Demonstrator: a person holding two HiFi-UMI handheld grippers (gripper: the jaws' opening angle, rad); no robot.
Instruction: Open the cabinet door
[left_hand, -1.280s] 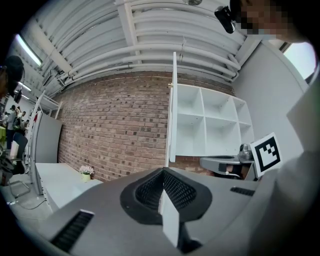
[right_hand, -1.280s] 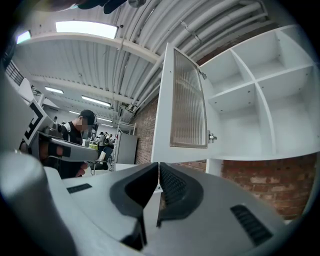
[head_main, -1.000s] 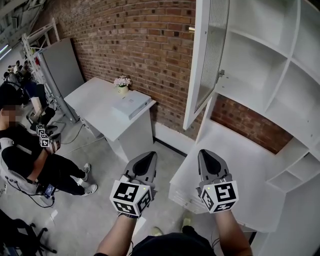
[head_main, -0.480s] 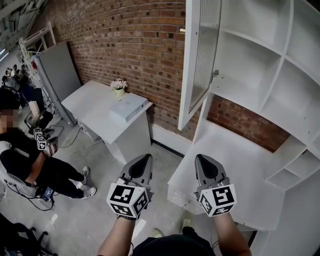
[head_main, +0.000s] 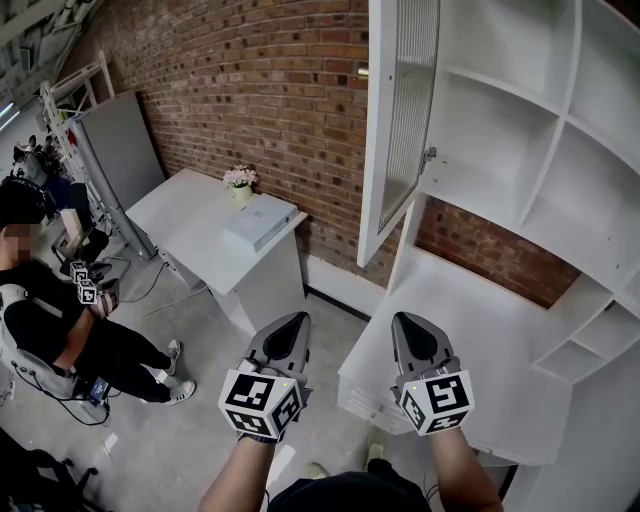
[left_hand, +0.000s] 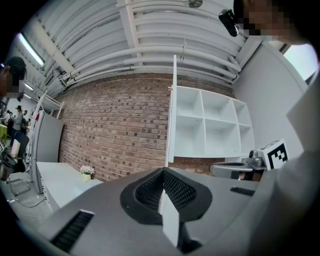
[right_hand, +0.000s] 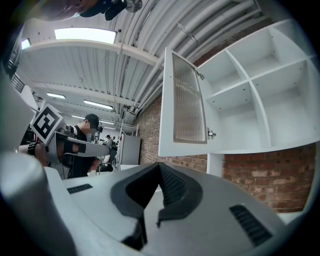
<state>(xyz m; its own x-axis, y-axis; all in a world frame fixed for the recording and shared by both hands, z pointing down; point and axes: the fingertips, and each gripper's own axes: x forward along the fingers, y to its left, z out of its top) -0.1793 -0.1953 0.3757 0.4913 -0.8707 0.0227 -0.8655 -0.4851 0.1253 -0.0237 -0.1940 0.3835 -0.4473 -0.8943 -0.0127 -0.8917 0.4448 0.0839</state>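
Cabinet door (head_main: 400, 130) already swung out from left edge of shelf unit (head_main: 560, 130), long axis upright, well above and ahead of both grippers, right gripper (head_main: 413, 325) nearer than left gripper (head_main: 290, 322), each with jaws pressed together on nothing.

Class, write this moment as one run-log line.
cabinet door: open | left gripper: shut, empty | right gripper: shut, empty | both clear of door
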